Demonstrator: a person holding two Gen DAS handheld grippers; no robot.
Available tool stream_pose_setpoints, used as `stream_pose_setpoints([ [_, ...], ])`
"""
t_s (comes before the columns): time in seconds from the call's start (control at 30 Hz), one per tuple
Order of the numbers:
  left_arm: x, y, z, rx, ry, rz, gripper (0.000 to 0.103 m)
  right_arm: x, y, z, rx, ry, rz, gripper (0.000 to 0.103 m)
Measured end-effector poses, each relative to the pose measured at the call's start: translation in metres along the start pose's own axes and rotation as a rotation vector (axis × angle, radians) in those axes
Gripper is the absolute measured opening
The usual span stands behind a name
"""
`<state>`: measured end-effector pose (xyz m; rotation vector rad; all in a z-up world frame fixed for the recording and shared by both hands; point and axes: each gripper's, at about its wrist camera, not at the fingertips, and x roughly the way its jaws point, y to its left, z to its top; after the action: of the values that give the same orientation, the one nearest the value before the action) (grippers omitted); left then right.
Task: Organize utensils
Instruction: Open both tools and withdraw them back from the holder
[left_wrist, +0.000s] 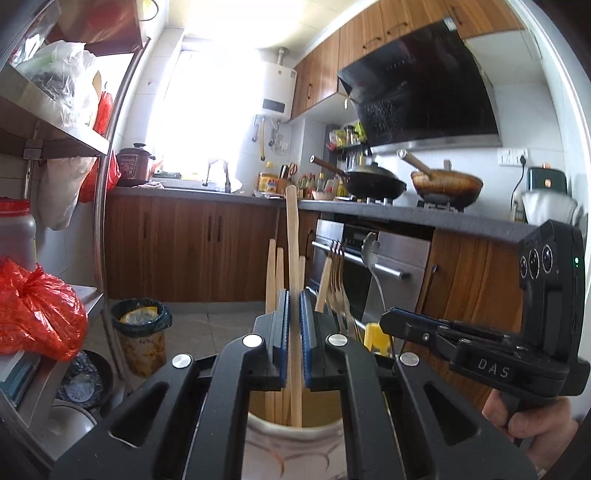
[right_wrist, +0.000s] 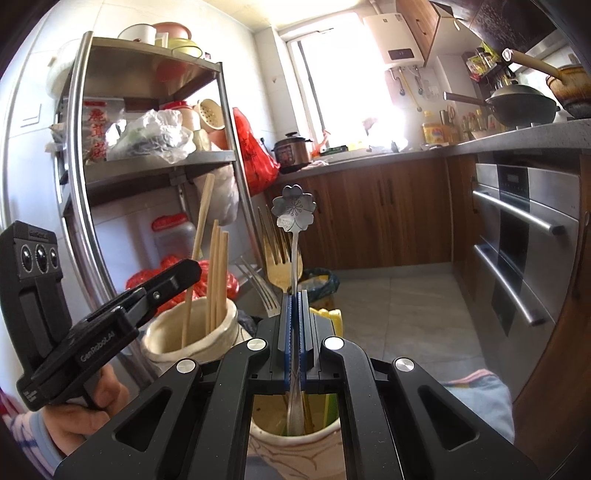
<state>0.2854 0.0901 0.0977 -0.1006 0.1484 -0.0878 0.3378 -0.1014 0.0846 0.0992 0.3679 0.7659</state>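
Note:
My left gripper (left_wrist: 294, 295) is shut on one long wooden chopstick (left_wrist: 291, 236). The chopstick stands upright with its lower end inside a white ceramic cup (left_wrist: 258, 439) that holds several more chopsticks (left_wrist: 275, 273). My right gripper (right_wrist: 294, 293) is shut on the stem of a metal spoon with a flower-shaped end (right_wrist: 294, 210). The spoon's lower part sits in a second ceramic cup (right_wrist: 266, 446) beside a gold fork (right_wrist: 282, 269). Each gripper shows in the other's view: the right gripper (left_wrist: 386, 319) with the spoon (left_wrist: 370, 246), the left gripper (right_wrist: 194, 268) over the chopstick cup (right_wrist: 166, 338).
A steel shelf rack (right_wrist: 79, 147) with red bags (left_wrist: 37, 314) and jars stands close on the left. A lined waste bin (left_wrist: 142, 332) and a yellow object (left_wrist: 376, 338) are on the floor. A steel oven front (right_wrist: 524, 251) and a counter with woks (left_wrist: 373, 181) are on the right.

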Motion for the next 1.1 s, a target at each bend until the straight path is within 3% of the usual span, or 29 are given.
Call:
stream_pose_setpoints([
  [0.4,0.008,-0.009,-0.008,0.034,0.119,0.06,0.006,0.009,0.0,-0.015,-0.02,0.09,-0.053,0.004],
  [0.53,0.006,-0.007,-0.008,0.032,0.123,0.058,0.008,0.005,0.0,-0.014,-0.019,0.081,-0.05,0.015],
  [0.7,-0.004,-0.008,-0.004,0.04,0.092,0.055,0.031,-0.015,0.002,-0.012,-0.03,0.026,-0.045,0.035],
  [0.77,-0.011,-0.01,-0.003,0.048,0.076,0.062,0.048,-0.023,0.004,-0.011,-0.044,0.004,-0.055,0.041],
  [1.1,-0.05,-0.009,-0.004,0.043,0.028,0.087,0.084,-0.051,0.007,-0.023,-0.075,-0.032,-0.087,0.078],
])
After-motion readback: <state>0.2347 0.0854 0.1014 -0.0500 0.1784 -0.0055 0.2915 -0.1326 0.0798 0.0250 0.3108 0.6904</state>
